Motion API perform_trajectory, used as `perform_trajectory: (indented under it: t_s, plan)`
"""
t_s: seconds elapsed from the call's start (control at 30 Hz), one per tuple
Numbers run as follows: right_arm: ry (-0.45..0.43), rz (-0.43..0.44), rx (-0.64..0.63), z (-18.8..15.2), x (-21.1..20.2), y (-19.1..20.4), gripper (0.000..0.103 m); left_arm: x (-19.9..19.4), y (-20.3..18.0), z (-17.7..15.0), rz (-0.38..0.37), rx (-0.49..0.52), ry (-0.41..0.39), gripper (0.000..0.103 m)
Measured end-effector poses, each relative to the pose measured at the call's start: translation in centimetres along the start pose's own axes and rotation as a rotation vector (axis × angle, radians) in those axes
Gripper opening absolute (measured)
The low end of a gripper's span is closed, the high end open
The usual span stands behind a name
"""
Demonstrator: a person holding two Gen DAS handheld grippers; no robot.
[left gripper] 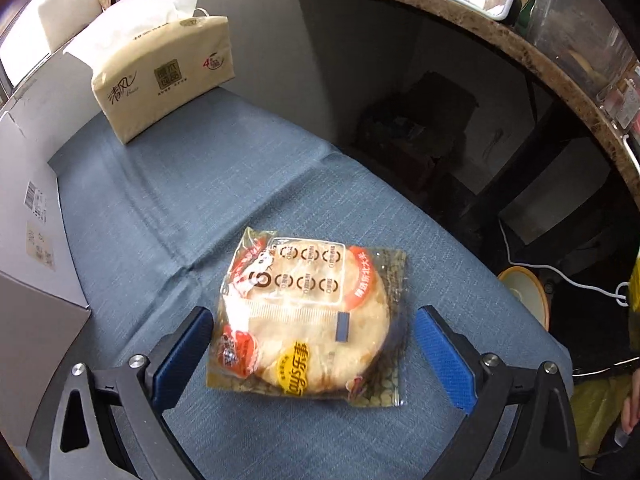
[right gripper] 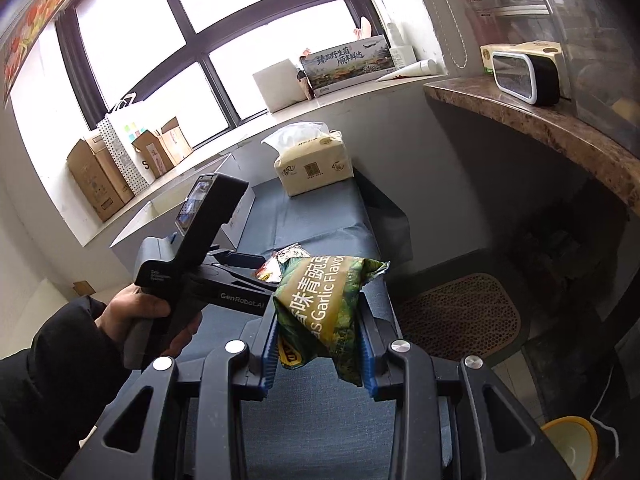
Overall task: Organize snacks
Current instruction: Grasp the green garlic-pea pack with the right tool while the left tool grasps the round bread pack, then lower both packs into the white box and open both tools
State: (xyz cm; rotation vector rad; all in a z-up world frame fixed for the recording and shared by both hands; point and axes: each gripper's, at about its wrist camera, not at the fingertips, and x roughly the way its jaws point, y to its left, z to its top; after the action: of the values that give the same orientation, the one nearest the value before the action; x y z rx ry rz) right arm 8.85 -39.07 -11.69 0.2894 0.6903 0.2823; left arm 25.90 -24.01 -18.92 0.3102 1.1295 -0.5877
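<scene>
two tongs [left gripper: 312,356] [right gripper: 318,354], two snack packets [left gripper: 308,320] [right gripper: 324,312]

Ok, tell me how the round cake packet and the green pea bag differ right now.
The cake packet lies flat on the blue cloth; the green pea bag is lifted off it. The left tongs stand open on either side of the cake packet; the right tongs are shut on the pea bag. The cake packet is clear, the pea bag opaque green. Both are sealed snacks.

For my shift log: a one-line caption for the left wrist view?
Open left gripper straddling a packaged flatbread on the blue cloth, tissue pack behind.
</scene>
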Motion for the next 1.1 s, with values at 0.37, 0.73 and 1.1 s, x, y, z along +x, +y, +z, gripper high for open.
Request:
perform_trajectory:
  t_s: [0.37, 0.73, 1.1]
  plan:
    - [0.017, 0.027, -0.002, -0.3, 0.7, 0.8, 0.036, -7.2, 2.7, -4.4, 0.047, -0.099, -0.201, 0.078]
    - [0.058, 0.150, -0.149, 1.6, 4.5, 8.0, 0.036, -23.0, 9.8, -13.2, 0.182, -0.325, -0.479, 0.078]
    - [0.041, 0.285, -0.315, 10.8, 12.0, 20.6, 0.036, -28.3, 24.4, -12.0, 0.268, -0.552, -0.576, 0.078]
